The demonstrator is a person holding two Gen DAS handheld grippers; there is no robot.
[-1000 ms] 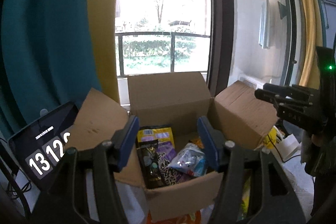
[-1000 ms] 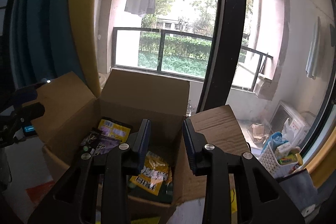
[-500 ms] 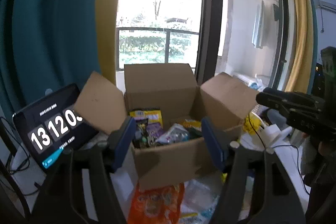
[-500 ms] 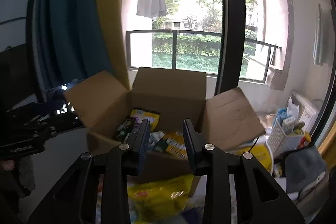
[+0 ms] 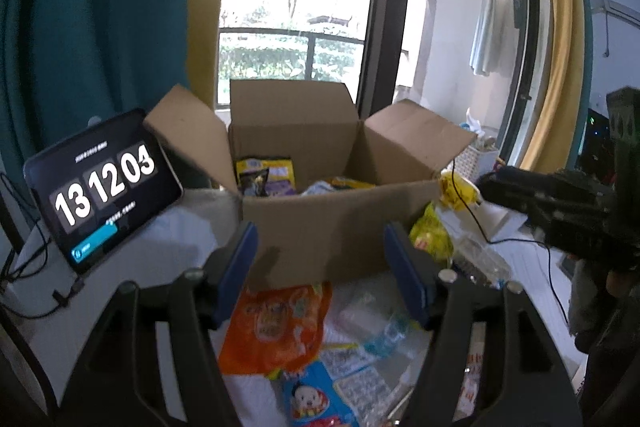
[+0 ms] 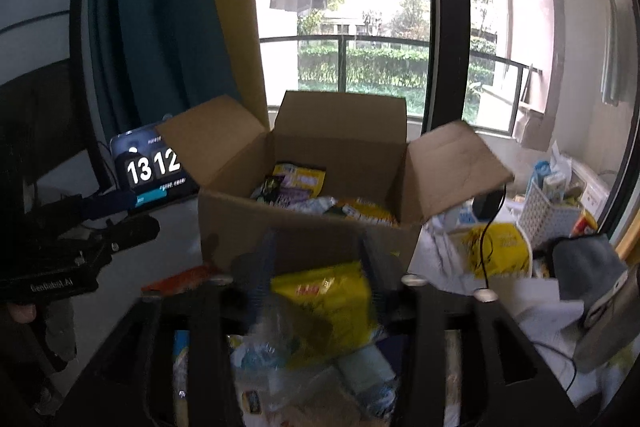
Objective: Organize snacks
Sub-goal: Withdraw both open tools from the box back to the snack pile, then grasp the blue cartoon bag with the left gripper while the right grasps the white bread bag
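Currently on the desk (image 5: 152,255): one open cardboard box (image 5: 336,223), flaps up, already holding several snack packets, among them a yellow-and-purple packet (image 5: 266,177) against its back wall. Loose stock in front of the box: an orange snack bag (image 5: 276,323) flat on the desk, a blue packet with a cartoon child (image 5: 316,395) nearer the camera, a yellow snack bag (image 6: 328,307) to the right, and clear crinkled wrappers between them. Left tongs (image 5: 324,275): spread, nothing between them, hovering over the orange bag, whose top edge lies between and just below the tips. Right tongs (image 6: 316,267): blurred, jaws have just been opening, now parted and empty, the yellow bag just beneath and between them. Handling, as judged: all bags light, soft, air-puffed, slippery film, contents crushable; best taken by a sealed edge or corner with a gentle pinch, not across the belly. A tablet clock (image 5: 100,187) stands left of the box.
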